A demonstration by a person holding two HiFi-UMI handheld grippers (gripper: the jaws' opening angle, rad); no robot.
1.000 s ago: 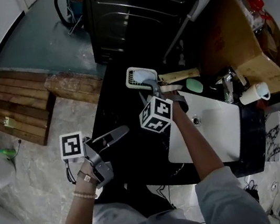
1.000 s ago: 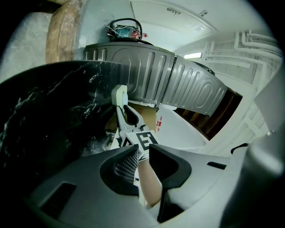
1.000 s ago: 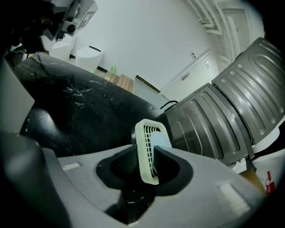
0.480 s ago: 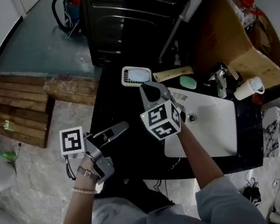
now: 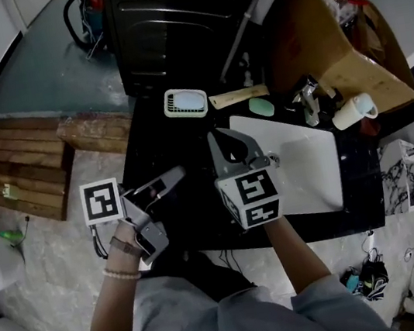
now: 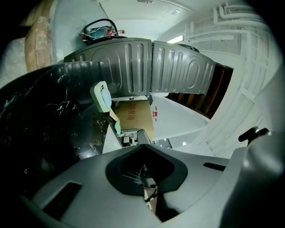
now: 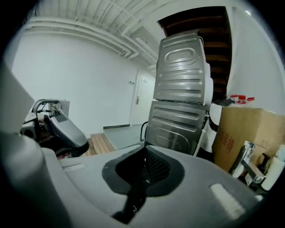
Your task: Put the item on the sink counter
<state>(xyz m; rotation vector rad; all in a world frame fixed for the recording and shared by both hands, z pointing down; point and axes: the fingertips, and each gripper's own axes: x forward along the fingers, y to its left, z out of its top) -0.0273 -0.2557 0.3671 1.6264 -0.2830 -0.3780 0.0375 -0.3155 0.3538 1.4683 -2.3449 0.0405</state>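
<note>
The dish (image 5: 185, 103) lies flat on the black counter (image 5: 157, 141), left of the sink's (image 5: 312, 182) far corner and well apart from both grippers. Nothing is touching it, so the placing is judged done. The spot seems chosen to keep it off the basin's rim yet within reach of the tap (image 5: 308, 101). A pale blue block is held in the dish; whether it is soap or a sponge cannot be told.

Just right of the dish a tan strip (image 5: 239, 96) is laid, and beyond that a green soap (image 5: 261, 106), so washing things are lined up along the far side of the sink. The sink itself is white and is seen empty down to its drain.

The right gripper (image 5: 222, 136) is held near the sink's left edge, nearer than the dish and pointing toward it. Its jaws, just closed, meet with nothing between them. This is read as a hand drawn clear once its load is set down.

The left gripper (image 5: 177, 173) is held to the left, over the counter's near left part. Its jaws are also together and empty, so it is judged to be kept out of the way.

At the sink's far right a white cup (image 5: 355, 108) stands; its inside cannot be seen. Behind it an open box (image 5: 335, 37) stands, with red-topped things showing at its far end.
</note>
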